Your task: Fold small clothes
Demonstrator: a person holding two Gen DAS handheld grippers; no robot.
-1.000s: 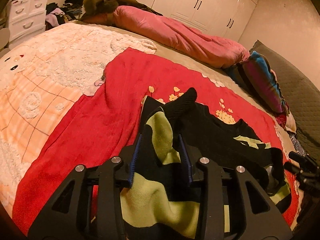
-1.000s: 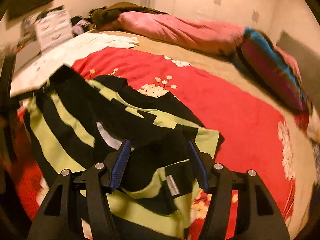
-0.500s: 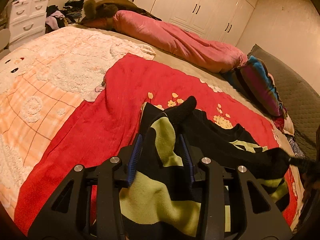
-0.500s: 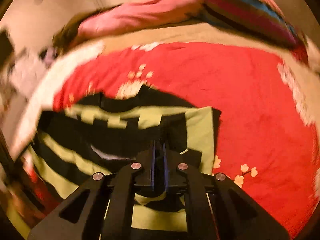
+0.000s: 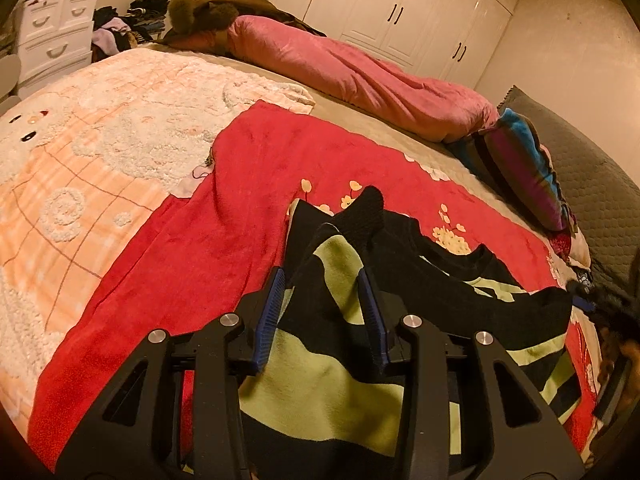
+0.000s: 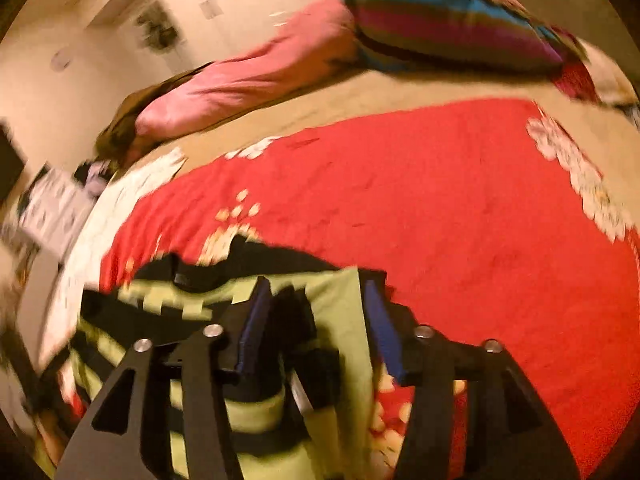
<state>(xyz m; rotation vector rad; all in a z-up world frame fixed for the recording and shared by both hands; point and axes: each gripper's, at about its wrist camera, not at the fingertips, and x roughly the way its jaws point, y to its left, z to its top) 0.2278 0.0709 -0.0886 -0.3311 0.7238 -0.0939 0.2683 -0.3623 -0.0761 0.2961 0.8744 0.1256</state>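
We are working on a bed under a red blanket, white wardrobes behind. The striped sweater is lying rumpled on it. Our left gripper is pinching a bunched sleeve; the right gripper is opening its fingers over the hem, gripping nothing. We should be laying each fold flat before letting go.

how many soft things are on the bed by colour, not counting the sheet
red: 1, red floral blanket
pink: 1, rolled pink quilt
peach and white: 1, fluffy cartoon blanket
black and green: 1, striped knit sweater
multicolour: 1, striped pillow
total: 5
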